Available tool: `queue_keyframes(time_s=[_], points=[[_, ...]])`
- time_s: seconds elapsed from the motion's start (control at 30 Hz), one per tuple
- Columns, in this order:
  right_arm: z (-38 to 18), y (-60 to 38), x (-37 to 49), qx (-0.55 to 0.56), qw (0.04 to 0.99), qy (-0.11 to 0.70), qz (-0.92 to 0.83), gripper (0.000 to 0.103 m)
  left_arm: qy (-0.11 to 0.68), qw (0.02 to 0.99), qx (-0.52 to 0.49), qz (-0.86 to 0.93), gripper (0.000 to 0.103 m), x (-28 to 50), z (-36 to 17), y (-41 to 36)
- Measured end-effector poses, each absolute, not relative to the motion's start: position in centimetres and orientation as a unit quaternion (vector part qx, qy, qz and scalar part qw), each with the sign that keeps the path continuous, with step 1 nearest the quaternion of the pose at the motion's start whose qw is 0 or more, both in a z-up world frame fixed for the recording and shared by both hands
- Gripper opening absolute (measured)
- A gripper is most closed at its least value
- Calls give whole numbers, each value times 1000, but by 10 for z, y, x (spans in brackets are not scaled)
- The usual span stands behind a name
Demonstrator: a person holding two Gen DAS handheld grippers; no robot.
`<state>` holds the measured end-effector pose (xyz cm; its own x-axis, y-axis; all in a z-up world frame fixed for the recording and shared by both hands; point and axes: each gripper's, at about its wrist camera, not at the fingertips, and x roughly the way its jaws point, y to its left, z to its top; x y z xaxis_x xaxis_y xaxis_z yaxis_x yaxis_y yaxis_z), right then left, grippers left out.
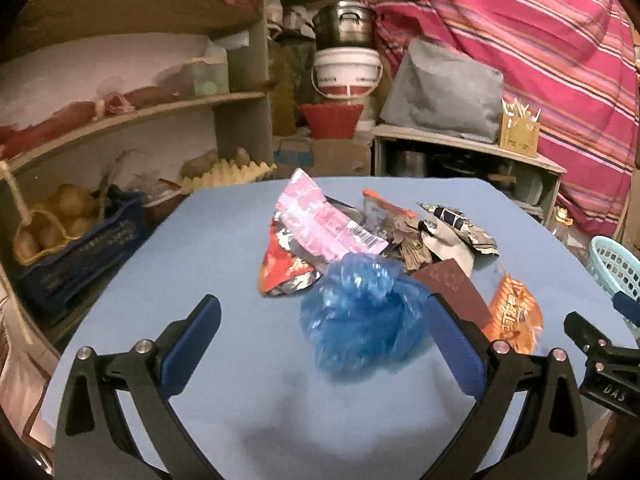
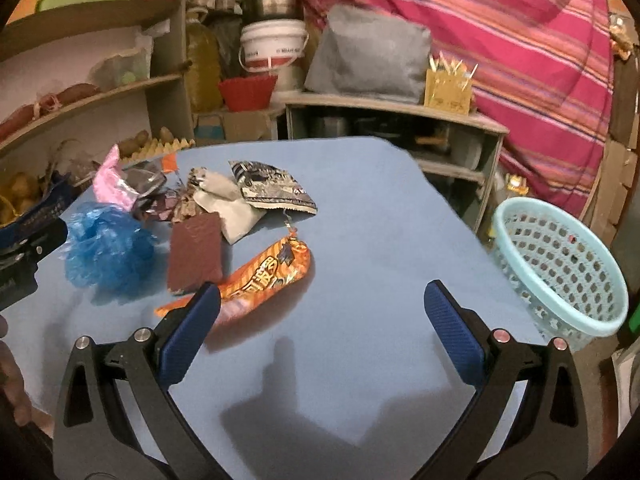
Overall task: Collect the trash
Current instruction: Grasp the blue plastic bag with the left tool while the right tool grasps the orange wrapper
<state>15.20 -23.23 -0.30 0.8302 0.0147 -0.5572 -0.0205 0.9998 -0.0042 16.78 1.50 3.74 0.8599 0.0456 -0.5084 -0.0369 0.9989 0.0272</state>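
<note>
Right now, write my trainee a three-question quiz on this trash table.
1. True or false: the left gripper is shut on the crumpled blue plastic bag.
2. The light blue perforated basket stands at which edge of the blue table, seen from the right wrist? A) left B) right
3. Fill in: the brown flat packet lies between the blue bag and the ____ snack wrapper.

Key: 1 false, it is open; 2 B; 3 orange.

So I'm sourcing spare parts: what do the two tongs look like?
Both match: the left tongs and right tongs have black angular plastic arms with silver round pivot screws and blue ribbed pads. White lettering marks the right one's body where the left camera shows it. No cables or sleeves visible.
</note>
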Motion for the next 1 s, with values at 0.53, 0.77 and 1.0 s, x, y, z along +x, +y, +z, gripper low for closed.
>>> queue_keyframes(time_s=[0.53, 0.77, 1.0], points=[[-34, -209, 212, -17, 915, 402, 23, 65, 342, 939, -25, -23, 96, 218, 8, 21], [-35, -213, 214, 4, 911, 409, 63, 26, 354, 933, -22, -57, 47, 218, 4, 16], [-26, -228, 206, 26, 914, 395, 87, 3, 353, 933, -28, -62, 26, 211, 11, 11]])
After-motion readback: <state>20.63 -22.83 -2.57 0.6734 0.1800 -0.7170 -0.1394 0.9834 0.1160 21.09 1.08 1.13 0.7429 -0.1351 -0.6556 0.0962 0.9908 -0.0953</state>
